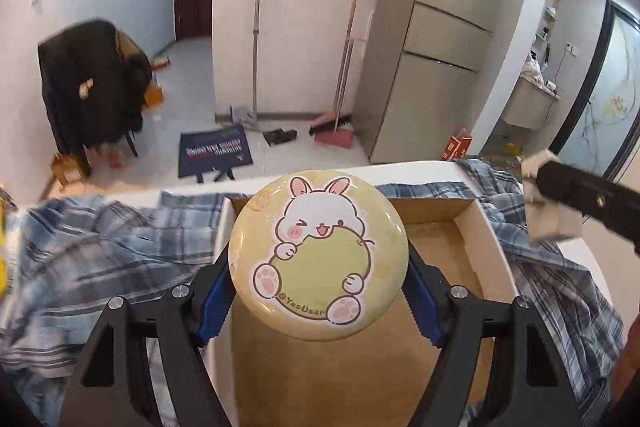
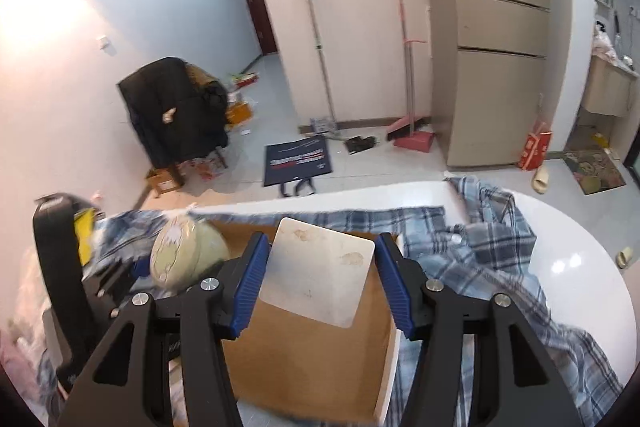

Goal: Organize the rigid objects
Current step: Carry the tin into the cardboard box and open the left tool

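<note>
While both grippers hover over an open cardboard box [image 1: 448,239], each has hold of 1 item. Nearest in the left wrist view, the left gripper [image 1: 318,303] has its blue pads [image 1: 214,301] spread wide and pressed against the 2 sides of a round yellow tin [image 1: 318,253] printed with a cartoon rabbit. Nearest in the right wrist view, the right gripper [image 2: 320,285] is about half open, its pads [image 2: 250,287] clamped on the edges of a white square box [image 2: 318,273] with rounded corners and brownish stains. Both items hang above the brown floor of the cardboard box, not touching it. That box sits on a white table [image 2: 576,239], with a blue plaid shirt [image 2: 476,251] crumpled around its sides and reaching the table's far edge. Beyond the table lie a tiled floor, a dark mat [image 2: 298,159], a mop [image 2: 318,43], a pink dustpan [image 2: 412,137], a chair draped in what looks like a black coat [image 2: 176,111], and a tall beige fridge [image 2: 496,39].
</note>
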Action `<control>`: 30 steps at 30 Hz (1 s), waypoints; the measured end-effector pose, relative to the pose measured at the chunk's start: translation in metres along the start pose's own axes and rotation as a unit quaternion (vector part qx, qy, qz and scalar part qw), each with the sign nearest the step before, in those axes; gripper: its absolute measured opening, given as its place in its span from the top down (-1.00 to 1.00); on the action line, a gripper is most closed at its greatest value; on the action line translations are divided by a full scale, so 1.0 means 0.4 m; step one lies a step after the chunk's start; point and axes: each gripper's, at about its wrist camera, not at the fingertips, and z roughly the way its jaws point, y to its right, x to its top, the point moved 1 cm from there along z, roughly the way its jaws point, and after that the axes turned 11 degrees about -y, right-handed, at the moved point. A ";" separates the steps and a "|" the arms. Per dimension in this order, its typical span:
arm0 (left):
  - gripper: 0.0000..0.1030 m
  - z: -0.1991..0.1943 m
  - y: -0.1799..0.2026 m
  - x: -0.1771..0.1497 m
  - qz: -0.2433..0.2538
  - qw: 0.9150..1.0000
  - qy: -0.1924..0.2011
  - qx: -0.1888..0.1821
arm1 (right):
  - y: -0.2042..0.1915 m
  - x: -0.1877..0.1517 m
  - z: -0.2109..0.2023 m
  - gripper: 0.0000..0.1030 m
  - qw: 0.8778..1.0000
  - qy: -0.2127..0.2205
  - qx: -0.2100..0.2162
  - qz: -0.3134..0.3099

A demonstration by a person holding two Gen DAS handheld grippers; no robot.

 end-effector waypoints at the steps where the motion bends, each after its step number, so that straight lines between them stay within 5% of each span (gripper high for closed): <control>1: -0.49 0.014 -0.002 -0.001 0.007 1.000 0.000 0.005 | 0.002 0.003 0.015 -0.05 1.000 0.002 -0.007 0.003; 5: -0.49 0.041 0.029 -0.027 0.053 0.997 -0.007 0.051 | 0.032 -0.021 0.061 -0.05 1.000 -0.006 0.015 0.026; 17: -0.49 0.111 0.025 -0.040 0.036 0.997 -0.042 0.056 | 0.044 -0.033 0.138 -0.05 0.999 -0.037 0.007 0.012; 30: -0.66 0.053 0.018 -0.034 0.023 0.998 0.014 0.055 | 0.044 -0.033 0.151 -0.05 0.999 -0.042 0.013 0.009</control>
